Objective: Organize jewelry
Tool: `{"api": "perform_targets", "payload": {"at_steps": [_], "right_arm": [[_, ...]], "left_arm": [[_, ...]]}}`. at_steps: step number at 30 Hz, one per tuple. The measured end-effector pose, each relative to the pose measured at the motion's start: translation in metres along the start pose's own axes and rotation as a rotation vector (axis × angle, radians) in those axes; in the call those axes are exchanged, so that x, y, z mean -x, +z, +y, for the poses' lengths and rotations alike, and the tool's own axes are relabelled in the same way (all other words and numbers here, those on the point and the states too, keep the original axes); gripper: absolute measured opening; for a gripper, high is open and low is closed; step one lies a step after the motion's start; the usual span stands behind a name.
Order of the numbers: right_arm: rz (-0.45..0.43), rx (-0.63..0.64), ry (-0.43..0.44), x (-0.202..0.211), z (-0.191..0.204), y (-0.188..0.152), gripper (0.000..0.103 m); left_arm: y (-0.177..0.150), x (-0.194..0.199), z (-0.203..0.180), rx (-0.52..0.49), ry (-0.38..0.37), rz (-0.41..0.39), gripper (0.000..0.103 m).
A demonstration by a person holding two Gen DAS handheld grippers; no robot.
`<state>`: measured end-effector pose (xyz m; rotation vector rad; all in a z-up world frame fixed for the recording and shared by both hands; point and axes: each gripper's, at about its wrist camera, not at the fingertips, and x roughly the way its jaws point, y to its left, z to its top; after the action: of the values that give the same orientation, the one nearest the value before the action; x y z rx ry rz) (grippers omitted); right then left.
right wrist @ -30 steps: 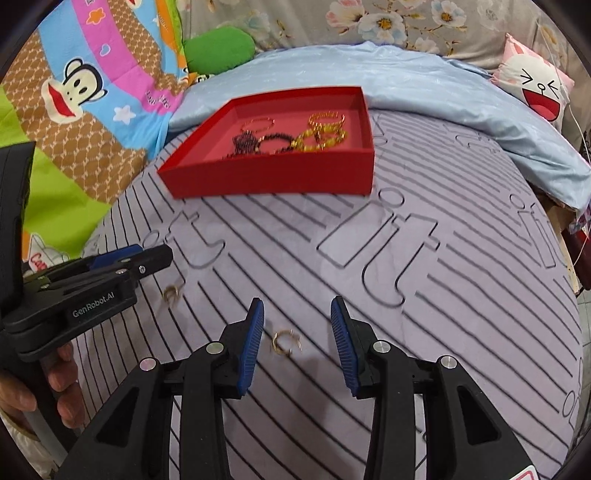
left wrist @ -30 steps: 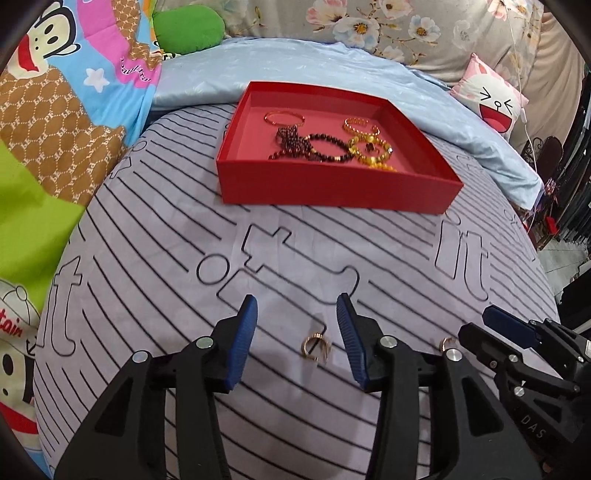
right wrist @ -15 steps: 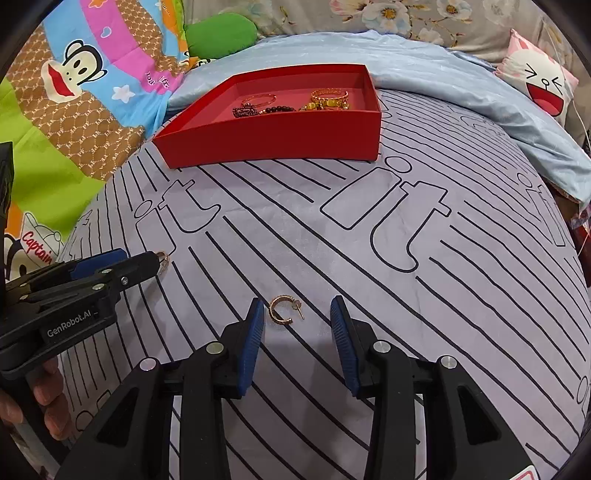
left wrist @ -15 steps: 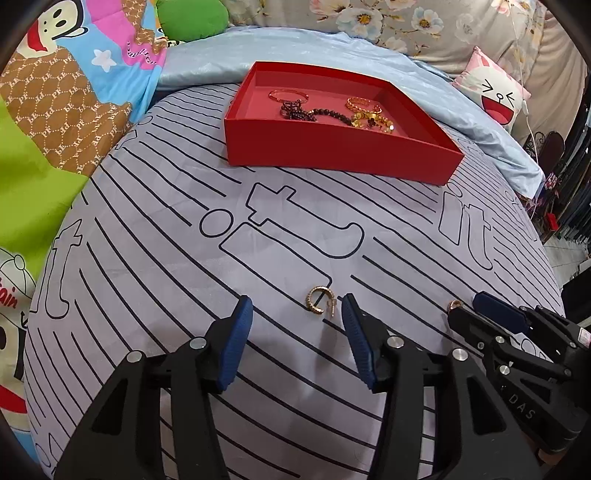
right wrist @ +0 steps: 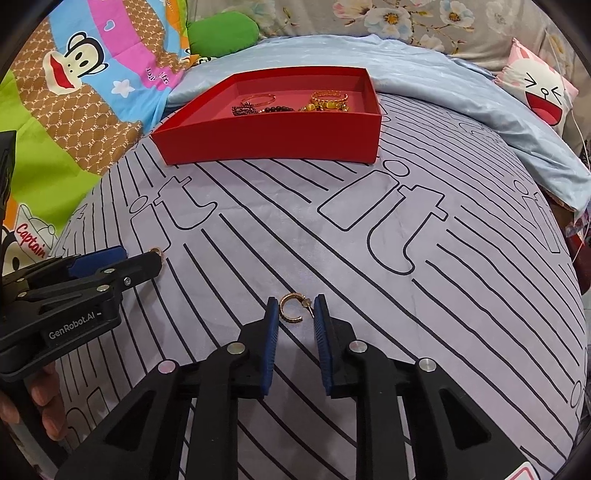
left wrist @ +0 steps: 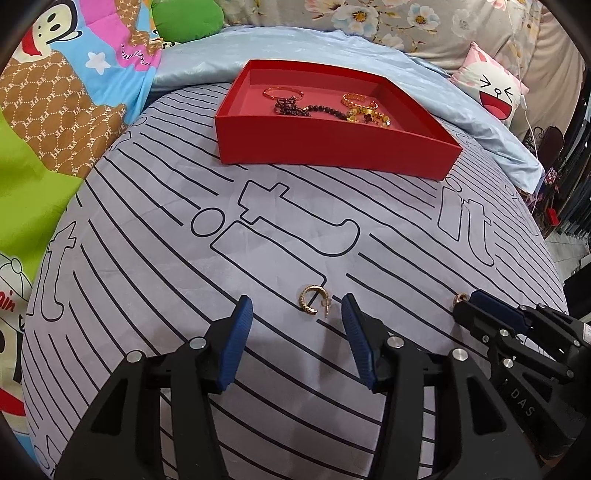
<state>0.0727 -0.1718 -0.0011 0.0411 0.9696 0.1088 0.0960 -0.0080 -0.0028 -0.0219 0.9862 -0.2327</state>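
Note:
Two gold hoop earrings lie on the grey striped bedspread. One earring (left wrist: 313,303) sits just ahead of and between the tips of my open left gripper (left wrist: 297,310). The other earring (right wrist: 291,309) lies between the tips of my right gripper (right wrist: 295,307), whose jaws have narrowed around it but still show gaps on both sides. The right gripper's tips (left wrist: 476,306) show at right in the left wrist view beside its earring (left wrist: 461,297). The left gripper (right wrist: 144,260) shows at left in the right wrist view. A red tray (left wrist: 332,142) holding bracelets and bead strings (left wrist: 314,107) sits farther back.
A light blue blanket (left wrist: 295,44) lies behind the tray. Cartoon-print bedding (left wrist: 55,110) lies at the left, a green cushion (left wrist: 188,22) at the back, and a pink-white face pillow (left wrist: 491,88) at the right. The bed's edge drops off at the far right.
Both grippers moved down and forward to the earrings. The right gripper's jaws narrowed around its earring. The left gripper stayed wide open.

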Motion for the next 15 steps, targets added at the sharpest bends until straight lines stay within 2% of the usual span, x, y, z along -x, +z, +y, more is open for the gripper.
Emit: {"api": "perform_targets", "payload": {"at_steps": [8,15], "right_arm": [[-0.001,-0.010,0.006,0.0008,-0.0012,0.0000,0.019],[0.000,-0.019,0.014,0.0013,-0.0028,-0.0008,0.019]], "left_arm": [[0.0006,-0.0019,-0.0026,-0.012,0.006,-0.008,0.044],[0.0020,-0.0031,-0.0065,-0.031,0.000,-0.009,0.030]]}}
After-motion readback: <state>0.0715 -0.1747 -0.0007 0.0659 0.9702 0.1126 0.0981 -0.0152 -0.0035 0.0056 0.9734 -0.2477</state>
